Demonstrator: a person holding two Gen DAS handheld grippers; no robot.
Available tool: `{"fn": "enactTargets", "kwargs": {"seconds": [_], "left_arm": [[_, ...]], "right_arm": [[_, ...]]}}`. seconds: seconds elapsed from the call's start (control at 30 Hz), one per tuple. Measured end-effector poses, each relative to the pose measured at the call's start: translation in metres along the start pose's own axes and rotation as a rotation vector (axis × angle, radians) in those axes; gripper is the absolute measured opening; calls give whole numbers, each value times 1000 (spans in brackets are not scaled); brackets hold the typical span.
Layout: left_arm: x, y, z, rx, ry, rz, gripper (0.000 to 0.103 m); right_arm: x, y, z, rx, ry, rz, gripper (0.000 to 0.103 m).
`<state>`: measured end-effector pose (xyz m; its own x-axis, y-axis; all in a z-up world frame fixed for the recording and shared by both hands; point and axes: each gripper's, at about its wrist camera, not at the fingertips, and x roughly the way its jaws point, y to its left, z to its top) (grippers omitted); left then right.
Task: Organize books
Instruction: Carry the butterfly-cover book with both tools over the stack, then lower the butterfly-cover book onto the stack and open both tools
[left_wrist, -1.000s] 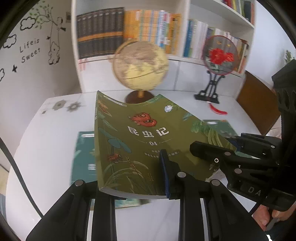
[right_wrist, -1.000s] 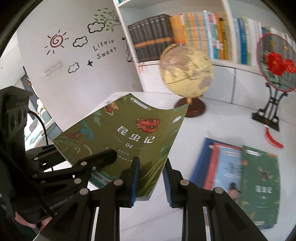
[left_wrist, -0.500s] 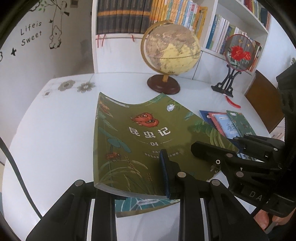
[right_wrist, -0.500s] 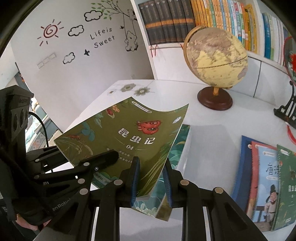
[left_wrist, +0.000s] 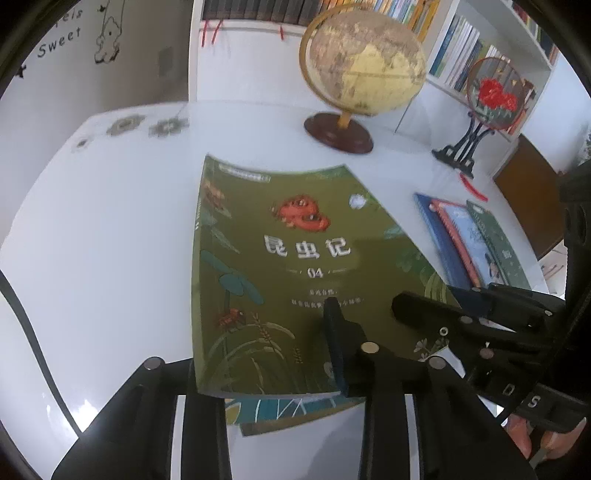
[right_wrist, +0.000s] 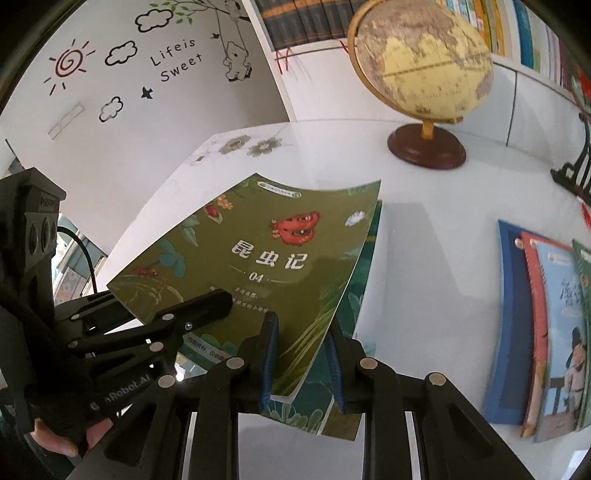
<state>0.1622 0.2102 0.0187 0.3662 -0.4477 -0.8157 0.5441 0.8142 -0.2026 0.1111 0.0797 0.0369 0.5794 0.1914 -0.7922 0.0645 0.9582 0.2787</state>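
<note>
On the left, the left gripper has the near edge of the olive-green book between its jaws, which have just been opening, so its hold looks loosened. The book sags above a teal book on the white table. To the right, the right gripper is clamped narrowly on the book's near right corner; if one side lets go first, the limp cover may twist and land askew.

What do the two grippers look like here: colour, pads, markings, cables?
Both grippers are matte black plastic linkages with silver round pins. The left gripper and right gripper have blue finger pads. White lettering marks their bodies, and a black cable loops from the left one.
</note>
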Motion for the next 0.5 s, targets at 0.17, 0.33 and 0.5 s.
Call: {"fn": "enactTargets", "kwargs": {"seconds": [0.17,0.33,0.5], "left_arm": [[3,5,-13,-3,45,31,37],[2,18,-28,-8,92,96,37],[-9,36,-40,-32,106,158,35]], "right_arm": [[9,-6,-8,40,37,2,24],[15,-18,-11,66,56,-8,24],[13,-19,-7,48,48,-9,24]]}}
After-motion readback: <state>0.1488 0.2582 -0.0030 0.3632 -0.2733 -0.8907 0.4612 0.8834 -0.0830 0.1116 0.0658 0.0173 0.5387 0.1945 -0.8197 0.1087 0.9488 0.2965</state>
